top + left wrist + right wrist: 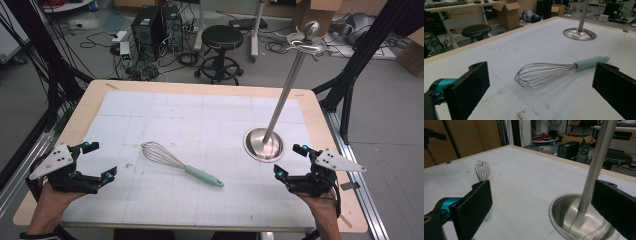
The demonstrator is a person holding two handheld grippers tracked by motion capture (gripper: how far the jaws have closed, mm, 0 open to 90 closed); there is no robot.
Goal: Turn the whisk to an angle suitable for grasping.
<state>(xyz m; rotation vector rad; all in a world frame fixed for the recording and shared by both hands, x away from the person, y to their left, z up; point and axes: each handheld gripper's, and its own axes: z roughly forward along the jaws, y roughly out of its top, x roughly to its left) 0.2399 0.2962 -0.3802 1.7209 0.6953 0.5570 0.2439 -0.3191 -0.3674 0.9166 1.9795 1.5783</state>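
The left tongs (95, 161) hover near the table's (200, 86) left edge, toward its near-left corner, released with the jaws standing wide and nothing between them. In the left gripper view the whisk (554, 71) lies framed between those jaws but well ahead of them.

The whisk (177, 164) rests flat near the middle of the table, a little toward the near edge, its wire head pointing to the left edge and its pale green handle (204, 176) to the near-right. The likely trouble: if the jaws close on the springy wire loops instead of the handle, the loops may flex and slip out, or the whisk may roll and skid across the smooth mat.

Further right stands a metal stand (263, 144), a round base with a tall pole leaning toward the far-right corner. It looks top-heavy, so a knock from either arm could tip it.

The right tongs (292, 160) hang near the right edge, just beside that base, likewise released and empty. Any careless sweep inward risks striking the pole (596, 167).
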